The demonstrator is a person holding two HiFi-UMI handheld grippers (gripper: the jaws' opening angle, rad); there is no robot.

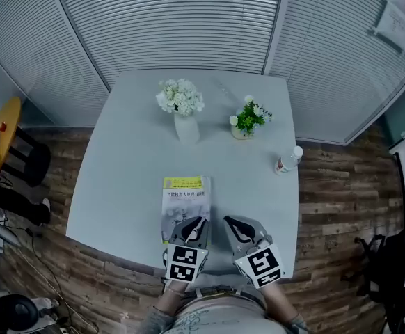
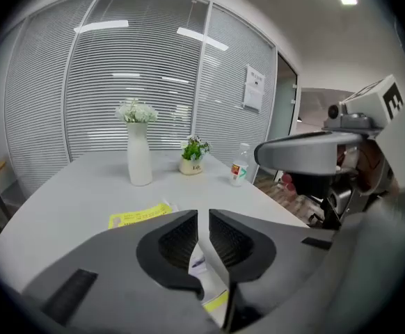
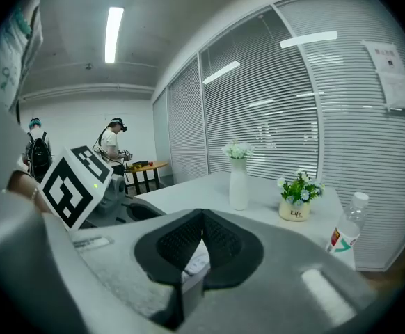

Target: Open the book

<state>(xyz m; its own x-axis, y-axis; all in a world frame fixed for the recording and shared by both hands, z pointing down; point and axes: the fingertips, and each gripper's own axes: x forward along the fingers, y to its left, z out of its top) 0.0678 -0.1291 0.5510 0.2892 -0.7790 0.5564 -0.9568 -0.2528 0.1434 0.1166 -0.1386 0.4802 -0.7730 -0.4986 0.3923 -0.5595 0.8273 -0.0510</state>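
Left gripper [image 1: 195,222] slightly parted, right gripper [image 1: 229,220] closed

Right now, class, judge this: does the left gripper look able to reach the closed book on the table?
Probably yes. The left gripper hangs right over the near end of the book, jaws slightly apart, with nothing lying in between; the right gripper sits off to the side.
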